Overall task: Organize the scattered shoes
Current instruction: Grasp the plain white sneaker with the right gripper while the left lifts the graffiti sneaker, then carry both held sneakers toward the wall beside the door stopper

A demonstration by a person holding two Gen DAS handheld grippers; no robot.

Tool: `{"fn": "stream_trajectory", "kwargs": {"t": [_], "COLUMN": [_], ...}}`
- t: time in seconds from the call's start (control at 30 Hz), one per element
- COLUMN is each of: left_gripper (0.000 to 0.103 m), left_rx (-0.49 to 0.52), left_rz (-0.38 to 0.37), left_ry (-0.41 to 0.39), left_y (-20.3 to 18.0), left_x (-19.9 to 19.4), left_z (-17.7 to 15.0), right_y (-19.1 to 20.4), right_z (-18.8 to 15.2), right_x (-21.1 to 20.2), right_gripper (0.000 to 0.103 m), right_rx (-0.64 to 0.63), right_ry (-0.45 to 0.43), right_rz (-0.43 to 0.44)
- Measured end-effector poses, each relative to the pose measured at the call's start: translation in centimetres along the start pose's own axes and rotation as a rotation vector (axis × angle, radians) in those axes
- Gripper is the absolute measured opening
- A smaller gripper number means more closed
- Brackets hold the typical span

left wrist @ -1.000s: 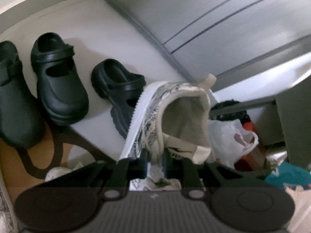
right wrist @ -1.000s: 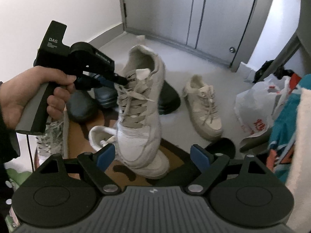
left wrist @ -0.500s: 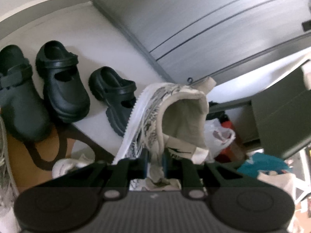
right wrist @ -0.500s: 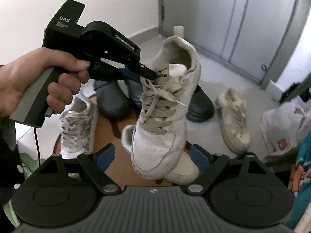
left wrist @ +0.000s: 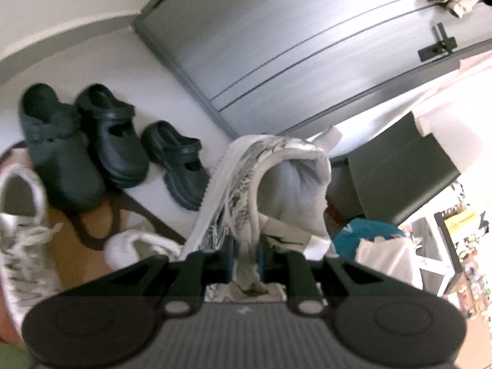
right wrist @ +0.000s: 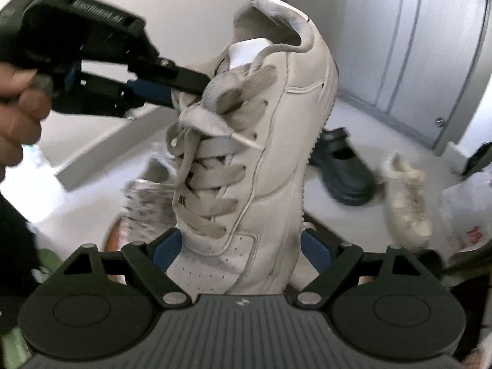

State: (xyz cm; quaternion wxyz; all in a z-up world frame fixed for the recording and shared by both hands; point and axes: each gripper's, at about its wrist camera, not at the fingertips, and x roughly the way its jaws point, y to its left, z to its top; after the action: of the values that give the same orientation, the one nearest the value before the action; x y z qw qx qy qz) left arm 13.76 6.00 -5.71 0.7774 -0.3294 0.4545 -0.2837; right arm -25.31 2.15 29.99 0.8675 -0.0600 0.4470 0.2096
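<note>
One white sneaker (right wrist: 261,153) hangs in the air, heel up and toe down, pinched at its tongue by the left gripper (right wrist: 196,87), whose jaws are clamped narrow on the fabric. In the left wrist view the same sneaker (left wrist: 276,190) shows its open collar and patterned side right in front of the camera. Compared with a second ago it sits far closer to the right wrist camera and fills the middle of that view; earlier it hung farther off with the floor visible around it. The right gripper (right wrist: 243,249) has its jaws wide apart, and the sneaker's toe now lies between the blue pads (right wrist: 312,247), where before it was only near them; whether the pads touch it cannot be told. The left hand (right wrist: 17,110) shows at the left edge, larger than before.

On the floor (left wrist: 101,52) three black clogs (left wrist: 110,135) stand in a row near the grey door (left wrist: 292,40), now seen farther off than earlier. A silver sneaker (left wrist: 21,233) and a white shoe (left wrist: 135,244) lie on the brown mat (left wrist: 73,246) at near left. In the right wrist view a cream sneaker (right wrist: 407,196) lies far right beside a clog, blurred.
</note>
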Motion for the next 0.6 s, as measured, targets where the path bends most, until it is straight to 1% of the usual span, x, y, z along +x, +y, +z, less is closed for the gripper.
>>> {"fn": "stream_trajectory", "kwargs": {"t": [0.03, 0.1, 0.17, 0.27, 0.37, 0.43, 0.5, 0.6], "left_gripper": [0.015, 0.015, 0.015, 0.015, 0.015, 0.015, 0.015, 0.015], "left_rx": [0.0, -0.001, -0.019, -0.038, -0.057, -0.068, -0.087, -0.114], "left_rz": [0.013, 0.033, 0.075, 0.138, 0.207, 0.239, 0.28, 0.328], "left_ry": [-0.011, -0.026, -0.049, -0.077, -0.106, -0.12, -0.141, -0.165], "left_y": [0.8, 1.8, 3.7, 6.1, 8.7, 10.0, 12.0, 14.4], "left_x": [-1.3, -2.7, -4.9, -7.6, -10.1, -11.2, -12.7, -13.9], "left_z": [-0.3, -0.5, -0.8, -1.1, -1.1, -1.2, -1.2, -1.4], "right_y": [0.9, 2.8, 4.5, 7.8, 10.7, 12.4, 14.3, 16.3], "right_z": [-0.1, -0.2, 0.0, 0.3, 0.5, 0.6, 0.7, 0.6], "right_x": [0.2, 1.0, 1.7, 3.5, 5.9, 7.4, 9.1, 11.1], "right_gripper": [0.088, 0.088, 0.088, 0.087, 0.086, 0.081, 0.081, 0.08], "right_rx": [-0.016, -0.032, -0.033, -0.013, 0.008, 0.021, 0.034, 0.045], "right_ry": [-0.003, -0.007, -0.017, -0.04, -0.028, -0.015, -0.002, 0.006], "right_rz": [0.01, 0.038, 0.064, 0.148, 0.228, 0.271, 0.316, 0.352]}}
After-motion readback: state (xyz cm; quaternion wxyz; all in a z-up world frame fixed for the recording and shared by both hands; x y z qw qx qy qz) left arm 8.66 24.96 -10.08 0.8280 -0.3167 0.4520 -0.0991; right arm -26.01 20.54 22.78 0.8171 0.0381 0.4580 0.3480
